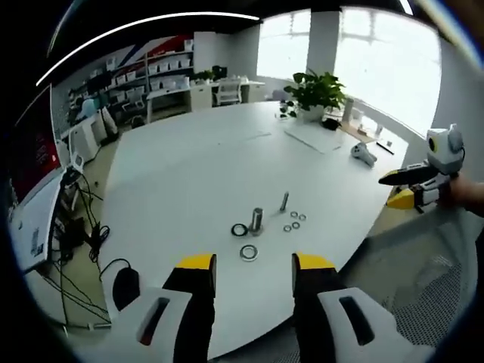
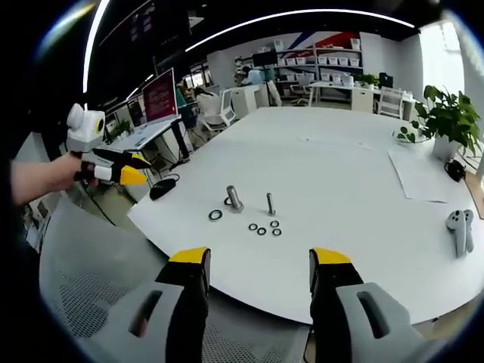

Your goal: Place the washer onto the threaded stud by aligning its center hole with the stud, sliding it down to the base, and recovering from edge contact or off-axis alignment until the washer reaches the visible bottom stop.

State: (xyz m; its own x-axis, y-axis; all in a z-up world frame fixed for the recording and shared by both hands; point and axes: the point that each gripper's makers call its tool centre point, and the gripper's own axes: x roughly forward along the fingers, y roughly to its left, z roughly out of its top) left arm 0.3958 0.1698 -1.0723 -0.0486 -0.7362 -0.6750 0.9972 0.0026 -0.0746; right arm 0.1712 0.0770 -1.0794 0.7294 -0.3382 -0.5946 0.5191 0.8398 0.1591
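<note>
On the white table (image 1: 189, 166) a thin threaded stud (image 1: 284, 200) stands upright beside a thicker metal cylinder (image 1: 257, 219). Several small washers (image 1: 295, 221) lie just right of the stud. A dark ring (image 1: 240, 229) and a larger silver washer (image 1: 249, 252) lie near the cylinder. My left gripper (image 1: 254, 265) is open and empty, hanging short of the table's near edge. In the right gripper view the stud (image 2: 269, 204), cylinder (image 2: 235, 198) and small washers (image 2: 265, 228) sit mid-table. My right gripper (image 2: 259, 261) is open and empty, well back from them. Each gripper appears in the other's view, right gripper (image 1: 387, 190) and left gripper (image 2: 144, 172), held in the air off the table.
A potted plant (image 1: 318, 94) and a paper sheet (image 1: 314, 136) are at the far side. A white hand controller (image 2: 459, 227) lies near the table's right edge. A mesh chair (image 2: 98, 302) stands under my grippers. Cables (image 1: 83, 227) run over the floor. Desks and shelves line the back.
</note>
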